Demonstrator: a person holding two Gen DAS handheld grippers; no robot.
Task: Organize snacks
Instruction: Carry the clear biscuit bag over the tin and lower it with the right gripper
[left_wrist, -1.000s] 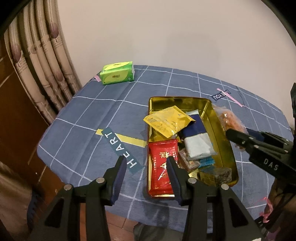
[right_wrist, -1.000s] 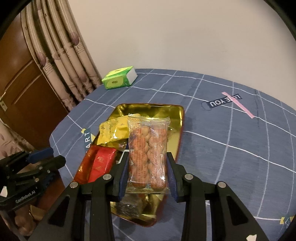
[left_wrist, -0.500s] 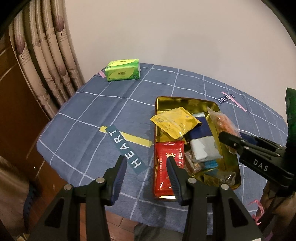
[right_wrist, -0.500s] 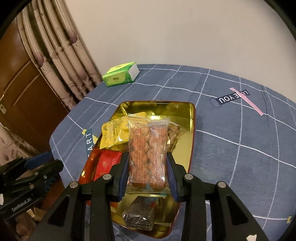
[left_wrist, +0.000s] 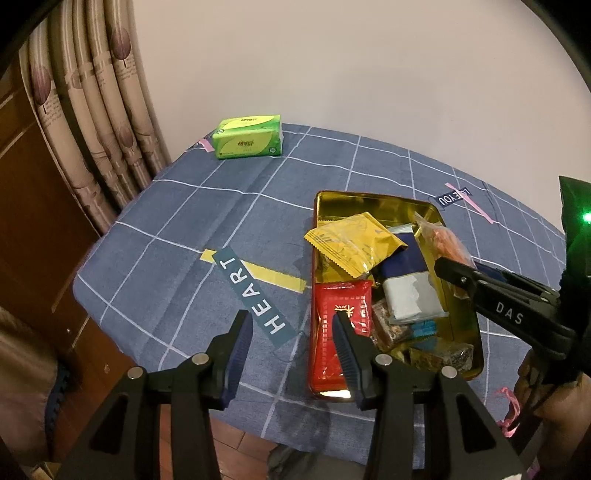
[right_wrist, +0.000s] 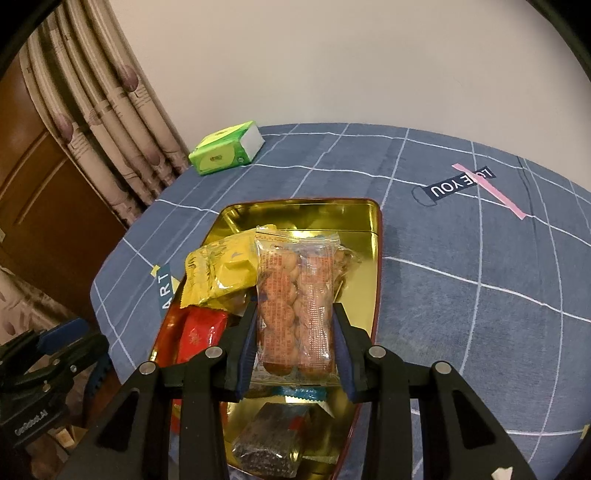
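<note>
1. Gold metal tin (right_wrist: 373, 258) sits on the counter (right_wrist: 461, 314), which wears a blue checked cloth; tin is open and holds loose snack packs.
2. Right gripper (right_wrist: 295, 314) jaws clenched on a clear peanut packet (right_wrist: 295, 295), held above the tin's middle, not resting on anything.
3. Under and left of the packet: yellow packet (right_wrist: 218, 273) on top of the pile, red packet (right_wrist: 199, 332) at the tin's left side, dark snack bar (right_wrist: 269, 443) at the near end, partly hidden by the gripper.
4. Left gripper (left_wrist: 291, 332) jaws released, nothing between them, hovering over the counter edge beside the tin's near left corner; its right finger overlaps the red packet in view.
5. Left view also shows a navy-and-white packet (left_wrist: 406, 284) mid-tin, beside the yellow one.
6. Green tissue pack (left_wrist: 249, 136) at the far counter edge near the curtain (left_wrist: 103, 110), well apart from the tin.
7. "HEART" label (left_wrist: 251, 295) printed left of tin, "LOVE YOU" label (right_wrist: 458, 186) far right.
</note>
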